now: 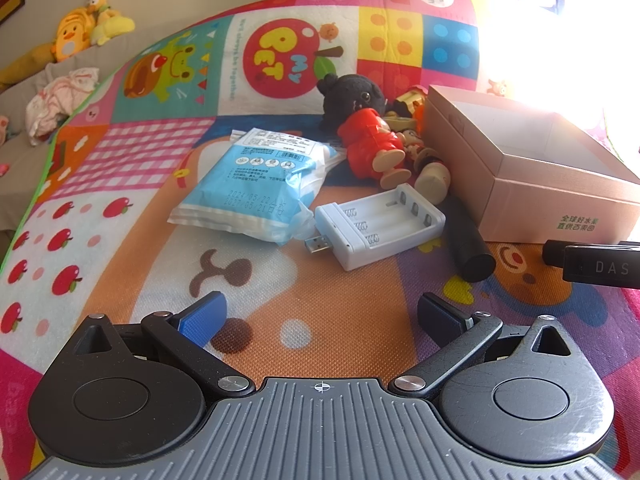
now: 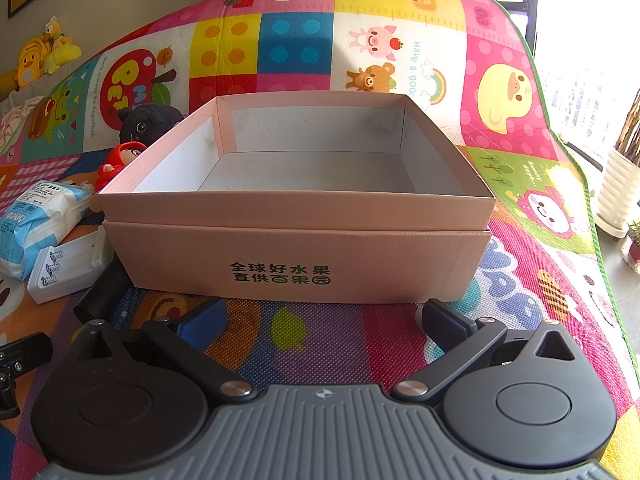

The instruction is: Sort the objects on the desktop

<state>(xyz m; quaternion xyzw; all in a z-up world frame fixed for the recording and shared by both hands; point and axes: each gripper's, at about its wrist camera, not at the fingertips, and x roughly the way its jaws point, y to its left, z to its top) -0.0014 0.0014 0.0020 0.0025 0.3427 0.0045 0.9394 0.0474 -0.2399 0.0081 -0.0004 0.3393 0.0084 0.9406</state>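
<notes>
On the colourful play mat lie a blue-and-white wipes pack [image 1: 256, 184], a white battery charger [image 1: 380, 226] with a USB plug, a black cylinder [image 1: 470, 244], a black plush toy [image 1: 352, 98] and a red-clothed doll [image 1: 370, 144] among small wooden figures. A pink cardboard box [image 2: 296, 240] stands open and empty, right of the pile. My left gripper [image 1: 322, 318] hovers open just short of the charger. My right gripper [image 2: 322, 320] is open in front of the box's printed wall. The wipes pack [image 2: 32, 220], charger [image 2: 68, 268] and cylinder [image 2: 100, 294] show at the right view's left edge.
The right gripper's black body [image 1: 596, 266] pokes into the left view beside the box [image 1: 520, 168]. Yellow plush toys [image 1: 80, 28] and crumpled cloth [image 1: 60, 100] sit on a sofa behind the mat. A white plant pot [image 2: 618, 196] stands beyond the mat's right edge.
</notes>
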